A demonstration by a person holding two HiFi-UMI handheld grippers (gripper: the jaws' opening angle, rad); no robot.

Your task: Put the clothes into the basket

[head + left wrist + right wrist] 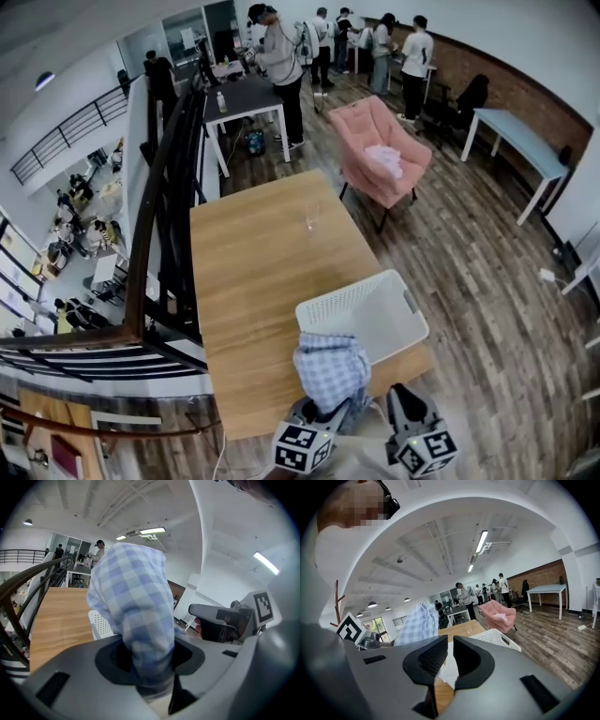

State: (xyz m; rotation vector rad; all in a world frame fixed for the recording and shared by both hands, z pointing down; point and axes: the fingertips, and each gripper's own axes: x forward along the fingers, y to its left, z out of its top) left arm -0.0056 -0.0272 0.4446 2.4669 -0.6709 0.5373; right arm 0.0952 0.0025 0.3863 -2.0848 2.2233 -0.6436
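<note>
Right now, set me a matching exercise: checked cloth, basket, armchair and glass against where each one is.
1. checked cloth
2. basket
3. armchair
4. glass

a. on the floor beyond the table
b. mid-table
c. clamped in the left tongs
d. at the table's near right corner

Pairs: 1-c, 2-d, 3-a, 4-b.
</note>
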